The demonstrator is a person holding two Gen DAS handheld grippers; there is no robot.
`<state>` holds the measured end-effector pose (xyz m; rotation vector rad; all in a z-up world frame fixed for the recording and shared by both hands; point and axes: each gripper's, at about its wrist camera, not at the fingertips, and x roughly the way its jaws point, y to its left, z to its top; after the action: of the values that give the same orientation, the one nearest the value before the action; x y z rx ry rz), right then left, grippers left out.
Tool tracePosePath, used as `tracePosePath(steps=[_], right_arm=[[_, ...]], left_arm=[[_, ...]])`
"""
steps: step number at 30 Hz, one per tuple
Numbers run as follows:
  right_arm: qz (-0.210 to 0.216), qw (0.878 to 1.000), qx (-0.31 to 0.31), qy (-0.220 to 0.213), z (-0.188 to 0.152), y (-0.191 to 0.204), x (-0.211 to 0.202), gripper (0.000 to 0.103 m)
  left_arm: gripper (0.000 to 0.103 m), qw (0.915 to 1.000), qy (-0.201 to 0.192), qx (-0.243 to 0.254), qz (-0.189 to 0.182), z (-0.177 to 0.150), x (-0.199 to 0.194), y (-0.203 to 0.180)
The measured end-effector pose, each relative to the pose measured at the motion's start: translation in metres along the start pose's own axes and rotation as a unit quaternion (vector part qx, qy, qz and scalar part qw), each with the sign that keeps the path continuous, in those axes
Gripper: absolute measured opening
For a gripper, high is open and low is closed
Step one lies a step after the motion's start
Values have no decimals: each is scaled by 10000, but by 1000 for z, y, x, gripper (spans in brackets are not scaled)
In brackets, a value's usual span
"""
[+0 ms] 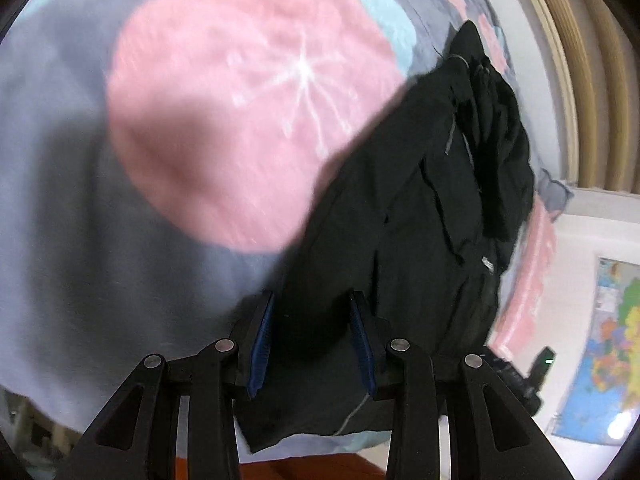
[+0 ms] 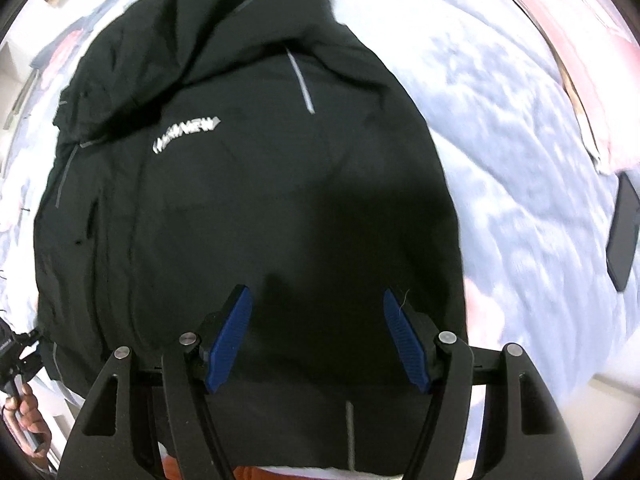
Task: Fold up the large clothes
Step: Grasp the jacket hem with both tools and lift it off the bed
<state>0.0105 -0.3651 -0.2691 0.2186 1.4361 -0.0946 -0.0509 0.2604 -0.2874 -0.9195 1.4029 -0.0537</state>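
Observation:
A large black jacket with a white chest logo and grey reflective strips lies on a bed. In the left wrist view the jacket runs from the lower middle to the upper right. My left gripper is open, its blue pads on either side of a fold of the jacket's near edge. My right gripper is open wide just above the jacket's lower part, with nothing between its pads.
The bed has a grey, pink and teal blanket. A dark phone lies on the blanket at the right. A map hangs on the wall. The other hand's gripper shows at the lower left.

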Motion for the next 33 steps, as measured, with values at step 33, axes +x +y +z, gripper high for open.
tracePosePath(steps=[33], right_arm=[[1204,9871,1031,216,-74,-86,-27,44]], left_arm=[[40,9821,902,1135,-1205,-1,19,-86]])
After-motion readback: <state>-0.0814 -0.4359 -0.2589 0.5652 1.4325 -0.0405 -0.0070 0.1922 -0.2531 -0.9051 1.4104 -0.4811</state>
